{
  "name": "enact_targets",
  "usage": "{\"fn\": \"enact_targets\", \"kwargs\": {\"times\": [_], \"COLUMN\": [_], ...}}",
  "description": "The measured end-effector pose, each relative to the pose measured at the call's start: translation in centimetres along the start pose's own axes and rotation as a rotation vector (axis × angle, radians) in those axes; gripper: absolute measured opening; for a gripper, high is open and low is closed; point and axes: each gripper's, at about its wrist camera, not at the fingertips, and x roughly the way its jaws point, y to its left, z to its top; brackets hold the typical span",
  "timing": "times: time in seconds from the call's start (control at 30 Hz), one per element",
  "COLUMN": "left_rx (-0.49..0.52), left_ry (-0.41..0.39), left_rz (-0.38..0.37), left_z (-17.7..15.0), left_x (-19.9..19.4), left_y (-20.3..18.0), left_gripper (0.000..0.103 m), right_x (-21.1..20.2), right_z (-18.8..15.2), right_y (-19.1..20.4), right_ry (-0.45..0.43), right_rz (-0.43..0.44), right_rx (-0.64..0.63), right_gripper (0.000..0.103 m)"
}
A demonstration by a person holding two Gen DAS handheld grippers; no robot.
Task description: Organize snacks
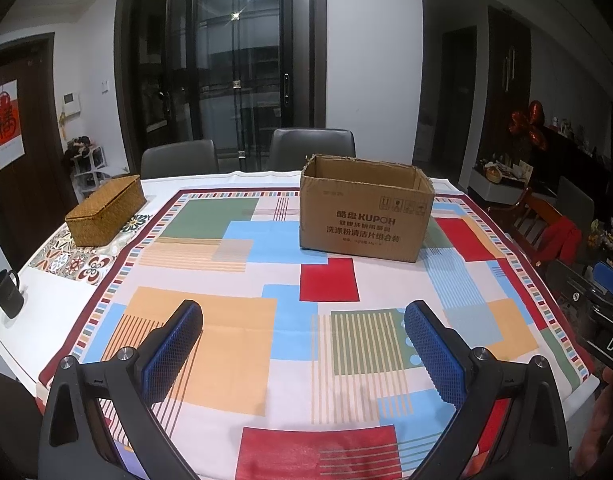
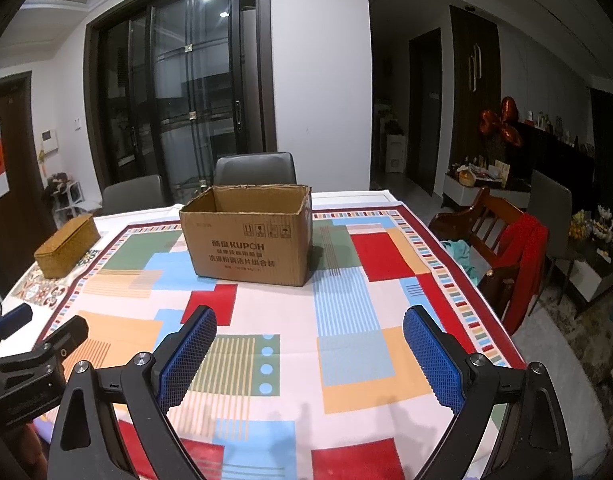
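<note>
Both grippers spread and empty above the patterned table; no snack items visible in either view.

Left gripper (image 1: 302, 344) and right gripper (image 2: 309, 350): jaws wide apart, blue ribbed pads bare, held over the tablecloth (image 1: 234, 344), a multicolour cloth of blocks and stripes with a dark red border. Cardboard box (image 2: 248, 240) stands upright, top open, toward the far side of the table, well apart from both grippers; interior floor not visible. Woven lidded basket (image 1: 106, 212) far left; black mug (image 1: 6, 294) at left edge. Beyond: grey chairs (image 1: 312, 148), dark glazed doors (image 1: 222, 64), a wooden chair draped in red (image 2: 518, 256).
</note>
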Motion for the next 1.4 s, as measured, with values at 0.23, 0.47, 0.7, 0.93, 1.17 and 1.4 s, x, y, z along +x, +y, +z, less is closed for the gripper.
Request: {"fn": "enact_targets", "kwargs": {"times": [0.23, 0.47, 0.7, 0.93, 1.17, 1.4], "left_rx": [0.0, -0.001, -0.001, -0.001, -0.001, 0.0], "left_ry": [0.001, 0.002, 0.003, 0.0, 0.006, 0.004], "left_rz": [0.001, 0.0, 0.001, 0.008, 0.005, 0.006], "left_z": [0.0, 0.01, -0.16, -0.19, -0.15, -0.1], "left_x": [0.05, 0.09, 0.1, 0.1, 0.1, 0.11], "left_y": [0.04, 0.06, 0.02, 0.06, 0.09, 0.12], "left_gripper": [0.103, 0.103, 0.103, 0.103, 0.103, 0.103], "right_x": [0.0, 0.0, 0.0, -0.04, -0.03, -0.03], "right_z": [0.01, 0.0, -0.01, 0.0, -0.01, 0.0], "right_y": [0.0, 0.0, -0.01, 0.0, 0.0, -0.01], "right_ry": [0.0, 0.0, -0.001, 0.001, 0.002, 0.002], "right_rz": [0.0, 0.0, 0.0, -0.001, 0.0, 0.0], "right_rx": [0.0, 0.0, 0.001, 0.0, 0.001, 0.001], "right_gripper": [0.096, 0.096, 0.096, 0.096, 0.096, 0.096]}}
